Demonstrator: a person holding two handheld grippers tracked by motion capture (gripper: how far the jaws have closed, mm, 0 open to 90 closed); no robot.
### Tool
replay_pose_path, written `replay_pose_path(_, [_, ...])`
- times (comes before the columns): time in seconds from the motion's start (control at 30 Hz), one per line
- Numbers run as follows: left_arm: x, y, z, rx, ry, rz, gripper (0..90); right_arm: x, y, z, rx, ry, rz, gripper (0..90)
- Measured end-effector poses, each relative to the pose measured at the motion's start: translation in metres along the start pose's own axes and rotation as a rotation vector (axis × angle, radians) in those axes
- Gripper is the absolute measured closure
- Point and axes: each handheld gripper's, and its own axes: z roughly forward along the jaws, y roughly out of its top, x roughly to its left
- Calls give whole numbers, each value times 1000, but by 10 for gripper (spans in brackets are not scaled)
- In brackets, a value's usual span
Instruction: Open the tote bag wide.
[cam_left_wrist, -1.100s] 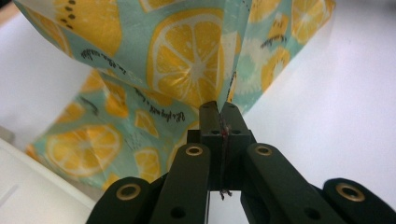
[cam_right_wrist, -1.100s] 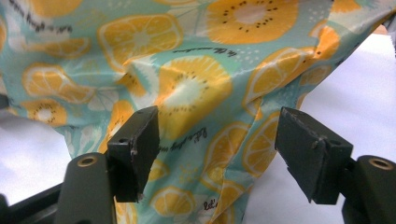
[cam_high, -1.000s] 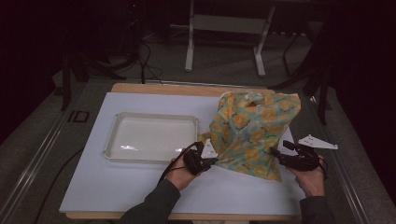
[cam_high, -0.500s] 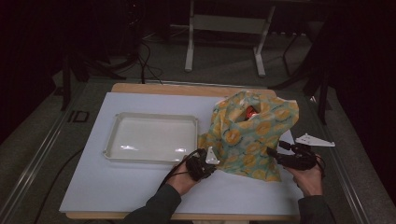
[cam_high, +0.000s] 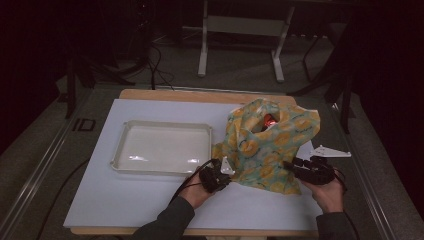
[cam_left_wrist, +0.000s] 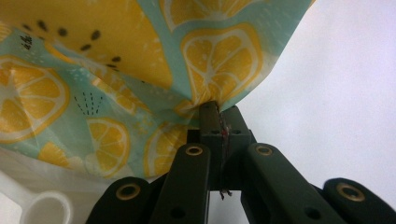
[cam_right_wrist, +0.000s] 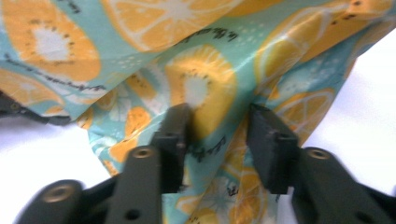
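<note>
White plastic tray (cam_high: 160, 148) sits left of centre in the high view, on the pale tabletop (cam_high: 125, 200), nothing visible in it. Just right of its lower right corner is the left gripper (cam_high: 223, 170), held in a hand coming up from the bottom edge, grey three-cornered plate on top. Jaws pressed together, pinching the lower left edge of the cloth bag (cam_high: 267, 145); in the left gripper view the fabric (cam_left_wrist: 140, 70) bunches into the closed tips at frame centre, left gripper (cam_left_wrist: 218, 116) clamped tight on it, with the white tray corner at lower left.

Bag is teal with yellow-orange citrus slices, standing slumped right of centre in the high view, mouth open at the top. Something red (cam_high: 270, 120) shows inside the opening; too small to tell what, maybe fruit.

Right gripper (cam_high: 290, 166) is at the bag's lower right edge, held in the other hand at lower right. Its jaws have just been closing and stand partly apart; the right gripper view shows the right gripper (cam_right_wrist: 217, 123) with a fold of bag fabric (cam_right_wrist: 205, 88) between the two pads, gap visible, left pad touching cloth, but the blur makes it hard to say if the right pad presses yet.

White bracket-shaped piece (cam_high: 330, 151) lies on the table just right of the bag.
</note>
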Motion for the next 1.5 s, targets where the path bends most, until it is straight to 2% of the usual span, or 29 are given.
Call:
replay_pose_path(0.17, [1,0,0,2,-1,-3,895,1,-2,-1,6,18,-10,761])
replay_pose_path(0.4, [1,0,0,3,0,-4,896,0,-6,-5,2,41,-13,900])
replay_pose_path(0.67, [1,0,1,1,-5,-16,895,1,-15,-10,26,46,-30,900])
replay_pose_path(0.93, [2,0,0,4,-9,-15,893,1,-32,-3,102,42,-30,900])
replay_pose_path(1.17, [4,-1,-2,-13,-20,-35,885,2,-42,4,167,28,-38,900])
replay_pose_path(1.3, [2,-2,-12,-59,-17,-29,839,3,-52,11,235,6,-59,900])
replay_pose_path(1.37, [1,-2,-18,-79,-13,-23,834,3,-53,12,235,10,-60,900])
replay_pose_path(1.5, [2,-1,-20,-68,-8,-13,882,3,-48,7,209,14,-60,900])
